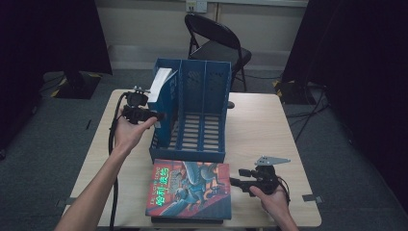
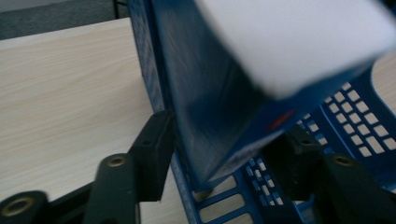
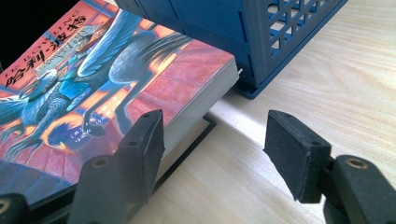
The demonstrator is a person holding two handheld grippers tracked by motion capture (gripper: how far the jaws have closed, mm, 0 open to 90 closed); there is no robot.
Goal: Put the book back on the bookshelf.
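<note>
The left tongs are at the leftmost compartment of the blue plastic three-slot file rack, which stands on the light wood-grain table. In the left gripper view, the tongs' jaws stand either side of a blue-covered book with white page edges. The book sits tilted in that compartment. The picture is blurred, so contact cannot be confirmed; the jaws appear closed against the book's covers.

The right tongs rest low over the table, just beside the right edge of a thick paperback book with a red and blue illustrated cover. The jaws are spread and hold nothing. In the right gripper view, one jaw stands at the book's page edge and the other over bare table.

The paperback lies flat in front of the rack, on top of a dark flat item whose edge shows beneath it. Its cover carries green Chinese characters and a line of Latin capitals, partly legible as "ROWLING". A black folding chair stands behind the table.
</note>
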